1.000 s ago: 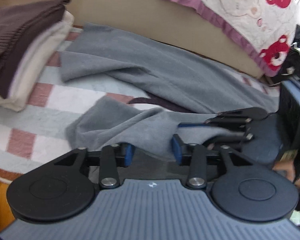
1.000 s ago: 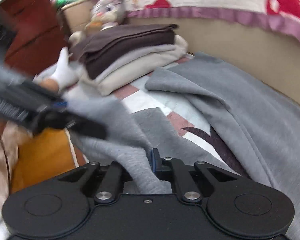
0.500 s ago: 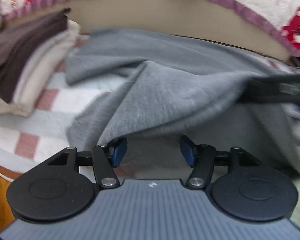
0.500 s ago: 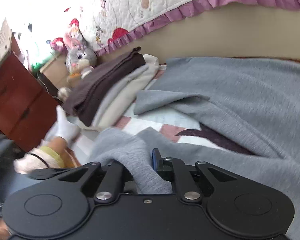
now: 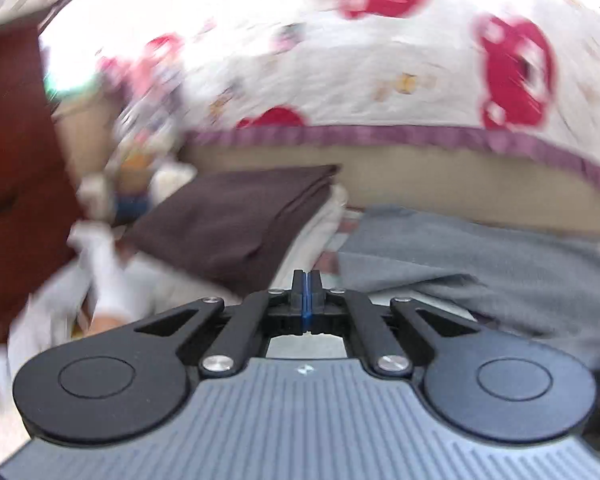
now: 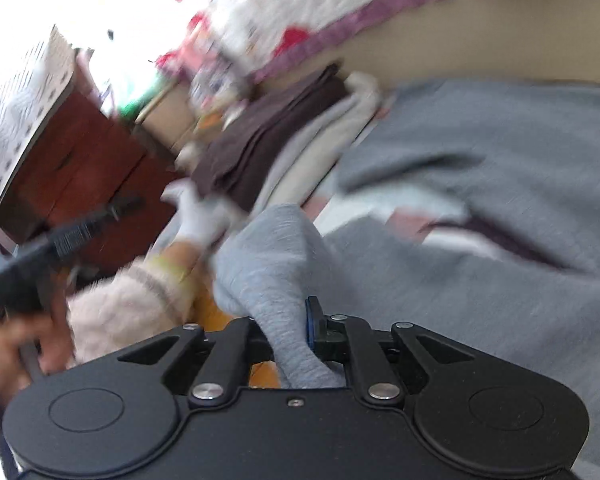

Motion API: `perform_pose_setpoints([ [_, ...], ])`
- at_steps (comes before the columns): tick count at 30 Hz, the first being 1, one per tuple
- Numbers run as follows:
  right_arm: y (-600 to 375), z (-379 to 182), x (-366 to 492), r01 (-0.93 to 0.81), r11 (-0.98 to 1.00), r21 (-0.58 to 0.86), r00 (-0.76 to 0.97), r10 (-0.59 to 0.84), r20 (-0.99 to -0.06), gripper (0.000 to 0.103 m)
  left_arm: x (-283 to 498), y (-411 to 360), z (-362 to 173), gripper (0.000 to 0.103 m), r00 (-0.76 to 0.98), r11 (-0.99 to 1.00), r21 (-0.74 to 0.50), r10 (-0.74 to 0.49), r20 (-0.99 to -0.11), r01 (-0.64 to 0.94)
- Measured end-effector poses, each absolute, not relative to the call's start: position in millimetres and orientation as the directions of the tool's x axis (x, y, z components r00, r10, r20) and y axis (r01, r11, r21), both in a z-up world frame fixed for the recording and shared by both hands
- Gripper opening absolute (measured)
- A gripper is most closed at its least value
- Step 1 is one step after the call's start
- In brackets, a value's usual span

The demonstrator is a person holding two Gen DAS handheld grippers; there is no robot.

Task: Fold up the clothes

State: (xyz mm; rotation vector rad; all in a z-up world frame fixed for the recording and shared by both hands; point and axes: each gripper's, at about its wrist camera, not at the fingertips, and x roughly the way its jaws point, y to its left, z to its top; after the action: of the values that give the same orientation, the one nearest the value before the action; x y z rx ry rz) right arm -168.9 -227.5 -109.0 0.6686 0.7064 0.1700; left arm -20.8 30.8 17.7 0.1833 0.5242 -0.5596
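Left gripper point(image 5: 306, 280): fingers now pressed together, empty, having released the soft grey fleece garment point(image 6: 480, 280); right gripper point(image 6: 290, 320) still clamps its bunched edge, lower centre.

A: What's the surface?
B: A bed with a pink-and-white checked sheet point(image 6: 440, 216).
A: What's on it?
B: A grey garment point(image 6: 500, 152) spread toward three o'clock, and a folded stack point(image 6: 268, 148), brown on top, at eleven o'clock.
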Motion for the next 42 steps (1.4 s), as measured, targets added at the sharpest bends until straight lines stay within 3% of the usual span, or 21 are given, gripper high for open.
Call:
perform_pose_setpoints([
  [5, -209.3, -119.1, -161.8, 0.141, 0.813, 0.564, 0.758, 0.278, -0.590, 0.011, 23.9, 57.4, -39.8, 0.002, 0.461, 0.853, -0.297, -0.490, -0.740, 0.430],
  [8, -233.6, -112.3, -159.1, 0.268, 0.858, 0.439, 0.800, 0.055, -0.598, 0.011, 37.8, 45.9, -84.7, 0.002, 0.264, 0.831, -0.430, -0.530, -0.806, 0.353],
  [14, -277.5, -125.3, -145.0, 0.494, 0.848, 0.194, 0.651, -0.213, -0.728, 0.027, 40.6, -9.3, -120.8, 0.011, 0.152, 0.828, -0.424, -0.503, -0.851, 0.367],
  [15, -278.7, -126.2, -146.4, 0.494, 0.848, 0.193, 0.654, -0.216, -0.725, 0.034, 40.7, -14.9, -125.1, 0.017, 0.143, 0.822, -0.437, -0.513, -0.846, 0.365],
  [18, -280.3, -128.7, -150.1, 0.484, 0.852, 0.201, 0.670, -0.212, -0.711, 0.035, 43.9, -29.5, -137.1, 0.033, 0.111, 0.803, -0.480, -0.545, -0.831, 0.353],
  [23, -287.0, -132.0, -146.9, 0.474, 0.851, 0.225, 0.679, -0.191, -0.709, 0.035, 24.8, -32.1, -155.4, 0.034, -0.051, 0.741, -0.608, -0.622, -0.782, 0.286],
  [25, -291.6, -132.5, -148.6, 0.469, 0.846, 0.254, 0.683, -0.165, -0.711, 0.035, 4.5, -42.4, -137.9, 0.034, -0.025, 0.696, -0.577, -0.629, -0.777, 0.427],
  [30, -304.5, -135.5, -155.0, 0.451, 0.810, 0.376, 0.697, -0.056, -0.715, 0.034, -45.1, -70.9, -97.8, 0.062, 0.073, 0.552, -0.406, -0.651, -0.755, 0.728],
  [33, -308.6, -132.0, -161.1, 0.412, 0.777, 0.476, 0.734, 0.027, -0.679, 0.014, -57.5, -89.0, -100.6, 0.063, 0.073, 0.508, -0.372, -0.659, -0.749, 0.777],
  [36, -308.8, -127.7, -165.1, 0.384, 0.751, 0.537, 0.761, 0.071, -0.644, 0.012, -63.4, -108.4, -115.7, 0.070, 0.075, 0.493, -0.344, -0.649, -0.757, 0.799],
  [40, -307.1, -122.2, -171.8, 0.344, 0.709, 0.615, 0.790, 0.135, -0.598, 0.011, -72.3, -139.9, -129.3, 0.071, 0.199, 0.536, -0.178, -0.571, -0.797, 0.825],
  [41, -307.0, -120.6, -174.8, 0.329, 0.693, 0.641, 0.800, 0.155, -0.579, 0.011, -72.6, -143.1, -130.6, 0.065, 0.235, 0.543, -0.134, -0.555, -0.798, 0.829],
  [42, -306.2, -119.5, -178.2, 0.314, 0.671, 0.672, 0.808, 0.182, -0.560, 0.010, -71.1, -143.0, -128.8, 0.027, 0.287, 0.564, -0.090, -0.544, -0.789, 0.821],
])
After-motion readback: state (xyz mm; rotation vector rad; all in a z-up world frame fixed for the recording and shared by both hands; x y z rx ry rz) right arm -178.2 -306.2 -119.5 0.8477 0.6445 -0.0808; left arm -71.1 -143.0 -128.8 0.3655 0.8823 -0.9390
